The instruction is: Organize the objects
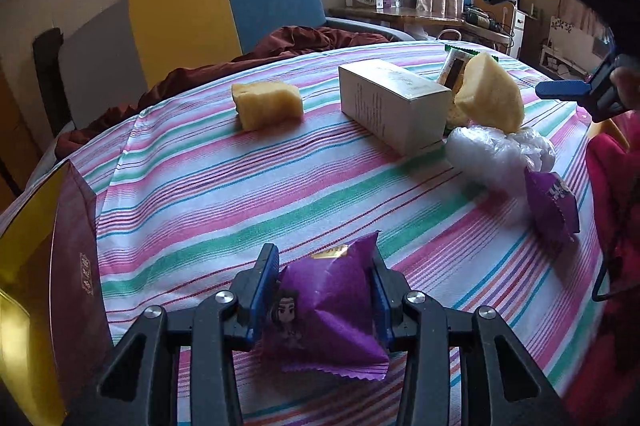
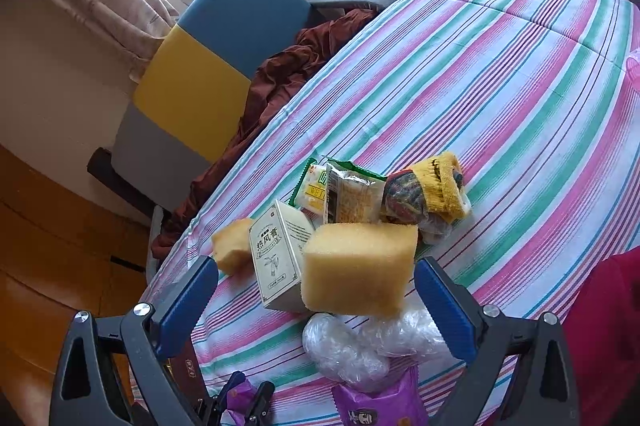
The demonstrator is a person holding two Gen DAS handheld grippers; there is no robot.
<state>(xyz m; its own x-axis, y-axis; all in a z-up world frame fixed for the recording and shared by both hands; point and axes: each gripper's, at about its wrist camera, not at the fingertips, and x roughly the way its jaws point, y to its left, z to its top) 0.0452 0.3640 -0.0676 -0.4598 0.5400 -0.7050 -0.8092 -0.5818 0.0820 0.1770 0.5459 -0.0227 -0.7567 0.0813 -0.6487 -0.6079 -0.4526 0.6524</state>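
Between the left tool (image 1: 326,290) pads, clamped: a purple snack packet (image 1: 328,310). Over the striped surface (image 1: 280,186), spread wide and grasping nothing: the right tool (image 2: 316,290).

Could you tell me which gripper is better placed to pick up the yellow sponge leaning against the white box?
Right. Its open gripper already faces that sponge beside the white box, while the left gripper is shut on a purple packet.

Bed with striped cover (image 1: 280,194) carries: two yellow sponges (image 1: 267,105) (image 1: 491,91), white carton (image 1: 394,99), snack packets (image 2: 344,194), rolled socks (image 2: 428,196), clear plastic wrap (image 1: 500,154), purple packet (image 1: 552,204).
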